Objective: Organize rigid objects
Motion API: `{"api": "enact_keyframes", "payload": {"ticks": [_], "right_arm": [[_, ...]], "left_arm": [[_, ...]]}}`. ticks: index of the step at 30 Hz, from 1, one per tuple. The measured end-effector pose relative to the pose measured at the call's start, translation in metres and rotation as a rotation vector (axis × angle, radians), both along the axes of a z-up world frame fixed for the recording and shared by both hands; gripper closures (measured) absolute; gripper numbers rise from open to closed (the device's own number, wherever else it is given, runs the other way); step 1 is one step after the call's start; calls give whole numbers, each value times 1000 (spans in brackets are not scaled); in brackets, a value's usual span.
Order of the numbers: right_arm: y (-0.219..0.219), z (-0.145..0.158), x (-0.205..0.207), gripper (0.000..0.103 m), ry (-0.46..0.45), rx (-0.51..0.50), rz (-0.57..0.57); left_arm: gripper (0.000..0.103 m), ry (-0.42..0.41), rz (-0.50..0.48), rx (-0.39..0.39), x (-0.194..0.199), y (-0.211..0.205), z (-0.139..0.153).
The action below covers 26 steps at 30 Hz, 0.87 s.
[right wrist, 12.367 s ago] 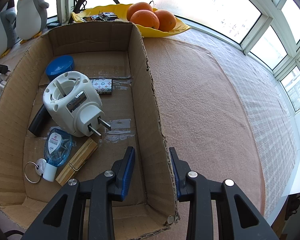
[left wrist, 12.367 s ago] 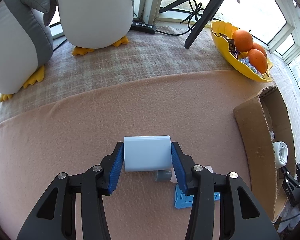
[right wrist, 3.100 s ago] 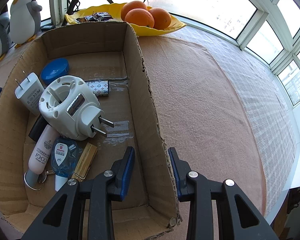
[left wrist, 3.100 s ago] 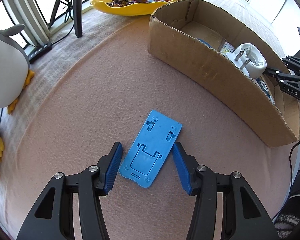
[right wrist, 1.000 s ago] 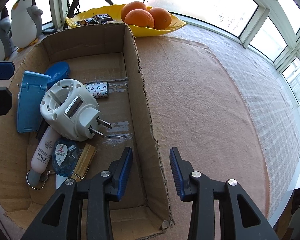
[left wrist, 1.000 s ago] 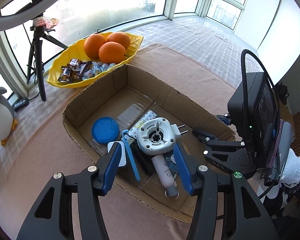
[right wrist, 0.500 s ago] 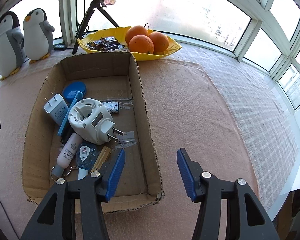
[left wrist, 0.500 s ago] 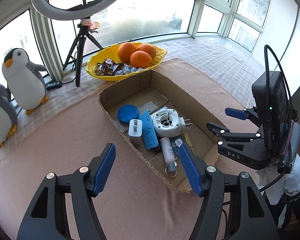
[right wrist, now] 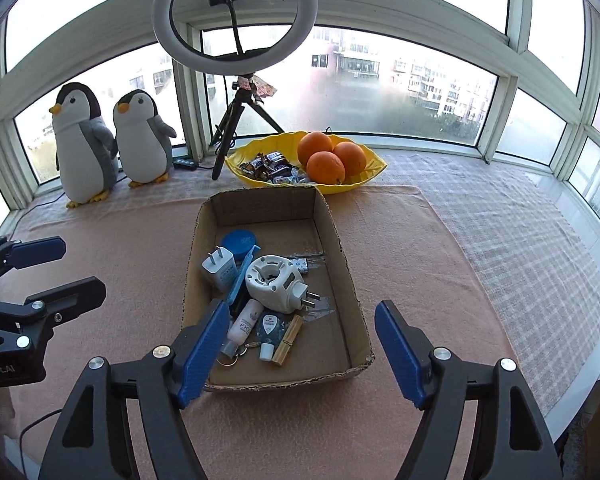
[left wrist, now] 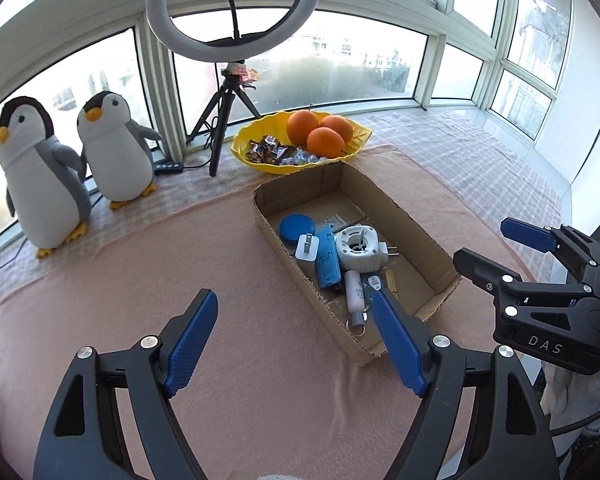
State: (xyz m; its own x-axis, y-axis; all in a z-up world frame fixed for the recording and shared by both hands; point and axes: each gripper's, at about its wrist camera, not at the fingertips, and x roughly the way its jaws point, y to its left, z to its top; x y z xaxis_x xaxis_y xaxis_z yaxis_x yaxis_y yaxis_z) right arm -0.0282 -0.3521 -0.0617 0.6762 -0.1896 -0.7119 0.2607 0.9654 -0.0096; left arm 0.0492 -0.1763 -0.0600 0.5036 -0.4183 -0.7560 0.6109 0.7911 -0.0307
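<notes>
A cardboard box (left wrist: 416, 220) (right wrist: 346, 264) lies on the pink blanket. In it are a blue lid (left wrist: 297, 227), a white charger (left wrist: 307, 246) (right wrist: 219, 267), a blue phone stand (left wrist: 326, 263), a white round plug adapter (left wrist: 358, 249) (right wrist: 275, 278), a small white bottle (right wrist: 245, 319), a blue tape dispenser (right wrist: 270, 327) and a wooden clip (right wrist: 287, 339). My left gripper (left wrist: 294, 336) is open and empty, raised above the blanket left of the box. My right gripper (right wrist: 300, 344) is open and empty, raised above the box's near end.
A yellow bowl (left wrist: 256, 160) (right wrist: 370, 178) with three oranges and sweets stands behind the box. Two plush penguins (left wrist: 112, 148) (right wrist: 142, 138) stand at the back left by the window. A ring light on a tripod (left wrist: 224, 120) (right wrist: 236, 116) stands between them.
Both grippers have pulled back and up from the box, and their jaws have opened wider. The blue stand now lies in the box beside the charger.
</notes>
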Motion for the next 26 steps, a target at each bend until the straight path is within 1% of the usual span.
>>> {"api": "enact_keyframes", "payload": {"ticks": [4,8,22,26], "right_arm": [[8,7,-7,26,-20,23,4],[15,11,-10,26,-24,3,12],[13,11,-13,26,-17,-7,-12],[13,10,-12,26,-10,-6,-12]], "left_arm": [[23,-18,21,-5,-6,4,7],[23,-29,27,-9,-10,6,11],[23,-40,-11,-16,-16,2,16],[23,-52,-20,-2,-18,-1,15]]}}
